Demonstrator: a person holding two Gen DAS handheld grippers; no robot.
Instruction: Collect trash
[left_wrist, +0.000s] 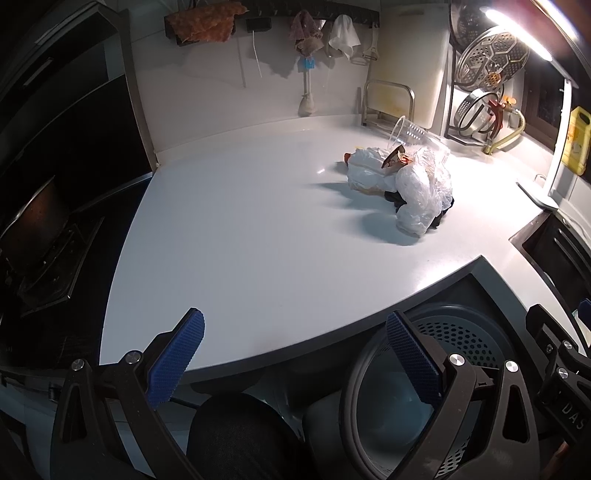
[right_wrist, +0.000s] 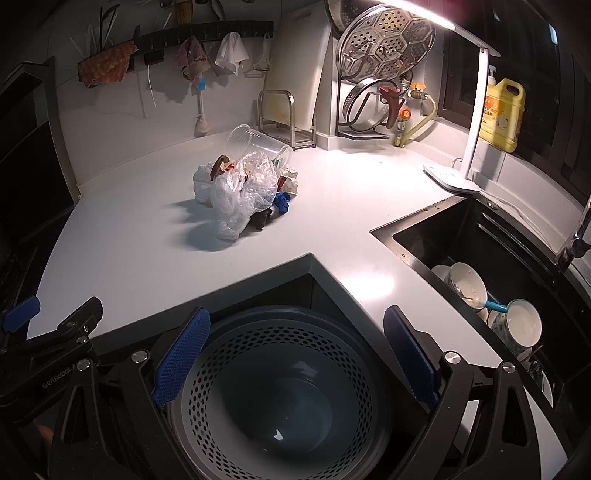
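white bench (right_wrist: 343, 206) under a lit desk lamp (right_wrist: 469, 147), yellow detergent jug (right_wrist: 503, 114) just behind it. steamer plate (right_wrist: 386, 37) up on the rack, cloths (right_wrist: 107, 64) on the wall rail, bowls (right_wrist: 467, 286) in the dark sink (right_wrist: 436, 229).

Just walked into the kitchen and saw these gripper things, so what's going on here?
A person is holding two grippers at the counter's edge, about to clear trash. The left gripper and right gripper are both open and empty, above a perforated dark bin that looks empty. The trash pile, crumpled plastic bags and wrappers with a tipped clear plastic cup resting against it, sits untouched on the white countertop. Nothing has been picked up yet.
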